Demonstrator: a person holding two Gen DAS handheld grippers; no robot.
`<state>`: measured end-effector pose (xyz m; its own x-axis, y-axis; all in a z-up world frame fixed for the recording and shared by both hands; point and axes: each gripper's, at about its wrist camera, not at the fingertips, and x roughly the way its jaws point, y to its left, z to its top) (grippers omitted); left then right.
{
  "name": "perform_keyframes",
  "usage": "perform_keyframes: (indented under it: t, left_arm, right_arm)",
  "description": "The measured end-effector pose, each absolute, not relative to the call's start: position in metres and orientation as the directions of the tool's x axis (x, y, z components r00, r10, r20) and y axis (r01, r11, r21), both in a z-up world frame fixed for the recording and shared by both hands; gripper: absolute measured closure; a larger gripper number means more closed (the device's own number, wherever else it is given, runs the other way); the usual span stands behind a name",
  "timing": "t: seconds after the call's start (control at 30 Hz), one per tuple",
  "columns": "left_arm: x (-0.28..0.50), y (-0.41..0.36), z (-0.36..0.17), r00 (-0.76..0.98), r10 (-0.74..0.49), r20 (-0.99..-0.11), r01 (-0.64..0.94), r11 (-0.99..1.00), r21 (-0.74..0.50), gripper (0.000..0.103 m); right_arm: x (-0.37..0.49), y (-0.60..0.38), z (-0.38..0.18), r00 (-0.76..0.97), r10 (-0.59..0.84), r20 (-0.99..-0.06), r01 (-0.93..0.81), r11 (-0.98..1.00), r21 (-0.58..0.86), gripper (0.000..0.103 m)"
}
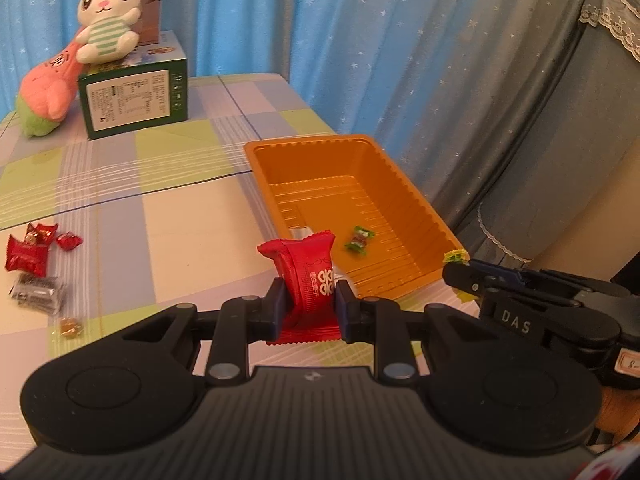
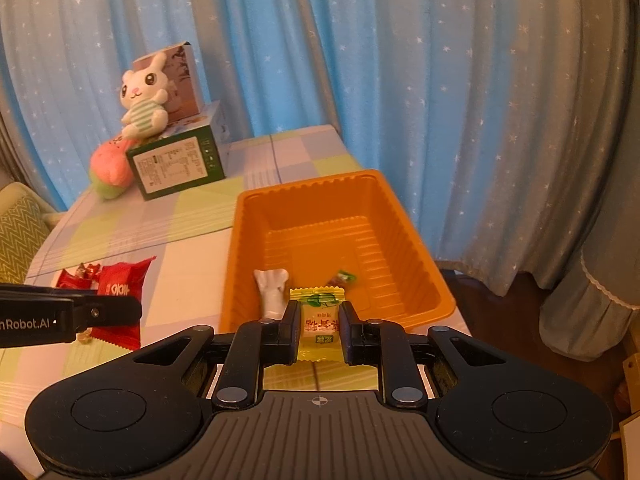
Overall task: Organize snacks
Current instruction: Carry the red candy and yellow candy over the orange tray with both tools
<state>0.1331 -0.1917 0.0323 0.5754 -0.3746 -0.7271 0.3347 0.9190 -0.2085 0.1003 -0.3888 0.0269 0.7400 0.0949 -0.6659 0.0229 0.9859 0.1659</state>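
My left gripper [image 1: 310, 306] is shut on a red snack packet [image 1: 308, 276], held upright just short of the near left corner of the orange tray [image 1: 416, 196]. My right gripper [image 2: 319, 320] is shut on a yellow snack packet [image 2: 319, 322] at the near rim of the orange tray [image 2: 240, 248]. Inside the tray lie a small green-wrapped candy [image 1: 359, 239], seen also as the green candy [image 2: 342, 278], and a white wrapped snack [image 2: 272, 288]. Loose on the tablecloth to the left are red packets [image 1: 30, 250], a silver packet [image 1: 38, 298] and a small gold candy [image 1: 71, 327].
At the table's far left stand a green box [image 1: 136, 96] with a white plush rabbit [image 1: 108, 16] on it and a pink plush [image 1: 50, 84] beside it. Blue star curtains hang behind. The table edge runs just right of the tray, with grey covered furniture [image 1: 560, 120] beyond.
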Motion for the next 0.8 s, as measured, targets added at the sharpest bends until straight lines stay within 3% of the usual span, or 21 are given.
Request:
perform_keyframes:
  t: [0.8]
  left_arm:
    - [0.197, -0.256, -0.007, 0.512, -0.400, -0.760, 0.392, 0.896, -0.207, 0.080]
  right_arm:
    - [0.164, -0.433, -0.008, 0.736, 0.120, -0.666, 0.002, 0.984, 0.179, 0.083]
